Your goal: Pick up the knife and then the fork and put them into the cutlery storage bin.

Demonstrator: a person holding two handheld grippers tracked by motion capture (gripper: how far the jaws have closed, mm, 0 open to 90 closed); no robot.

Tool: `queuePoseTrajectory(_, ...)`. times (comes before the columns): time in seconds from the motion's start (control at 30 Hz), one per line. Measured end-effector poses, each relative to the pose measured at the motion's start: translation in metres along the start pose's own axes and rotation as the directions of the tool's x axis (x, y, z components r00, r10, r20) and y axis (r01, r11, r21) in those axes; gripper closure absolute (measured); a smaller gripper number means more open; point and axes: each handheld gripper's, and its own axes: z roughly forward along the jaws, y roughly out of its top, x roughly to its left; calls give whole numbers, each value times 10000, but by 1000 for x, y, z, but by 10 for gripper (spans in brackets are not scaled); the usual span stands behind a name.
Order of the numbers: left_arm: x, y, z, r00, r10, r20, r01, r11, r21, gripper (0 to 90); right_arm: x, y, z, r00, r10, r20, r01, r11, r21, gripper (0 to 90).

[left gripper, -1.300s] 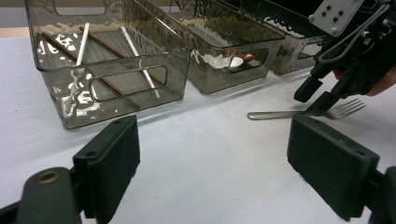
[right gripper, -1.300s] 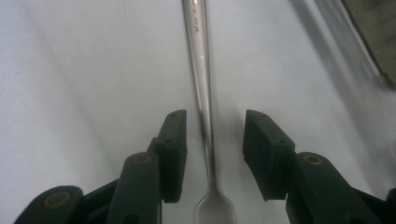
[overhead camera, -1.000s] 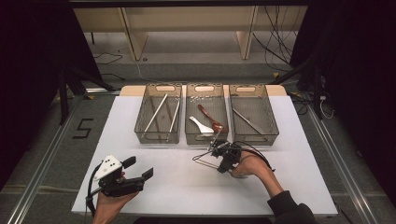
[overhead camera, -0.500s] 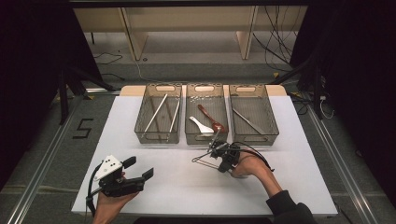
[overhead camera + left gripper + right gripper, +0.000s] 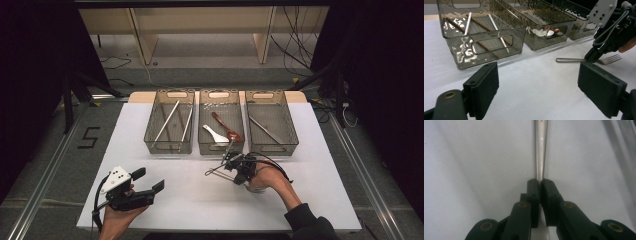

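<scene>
A metal fork [image 5: 571,60] lies on the white table [image 5: 200,200] in front of the middle bin, its tines [image 5: 612,58] pointing away from the bins. My right gripper [image 5: 540,182] is shut on its handle [image 5: 541,150], the jaws having just closed with the handle pinched between the pads. In the high view that gripper [image 5: 228,161] sits right of centre with the fork [image 5: 229,149] under its tip. My left gripper [image 5: 149,179] rests low at the front left, open and holding nothing, its pads [image 5: 484,85] wide apart.
Three clear grey bins stand in a row at the back. The left bin [image 5: 168,150] holds long sticks, the middle bin [image 5: 220,151] a white spoon and a red-brown spoon, the right bin [image 5: 272,149] a metal utensil. Black cables trail from both grippers.
The right gripper's jaws have drawn together on the fork handle. Neither hand has shifted on the table.
</scene>
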Motion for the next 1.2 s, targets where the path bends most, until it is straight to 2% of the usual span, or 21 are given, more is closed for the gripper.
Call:
queuePoseTrajectory(0.07, 0, 0, 0, 10000, 1, -3, -1, 10000, 4, 169, 1, 0, 0, 9999, 116, -18, -116, 9999, -37, 854)
queuePoseTrajectory(0.27, 0, 0, 0, 10000, 2, -5, -2, 10000, 7, 169, -1, -2, -5, 10000, -22, 45, 23, 9999, -131, 855)
queuePoseTrajectory(0.53, 0, 0, 0, 10000, -7, -5, 7, 10000, 3, 169, -5, -5, -20, 9997, 148, 173, -136, 9978, -655, 855)
queuePoseTrajectory(0.87, 1, 0, 0, 10000, 7, -14, -7, 10000, 21, 169, -17, -11, -49, 9974, 647, 317, -586, 9844, -1660, 854)
queuePoseTrajectory(1.2, 1, 0, 0, 10000, 15, -23, -15, 10000, 31, 169, -29, -15, -67, 9933, 1031, 530, -894, 9724, -2157, 854)
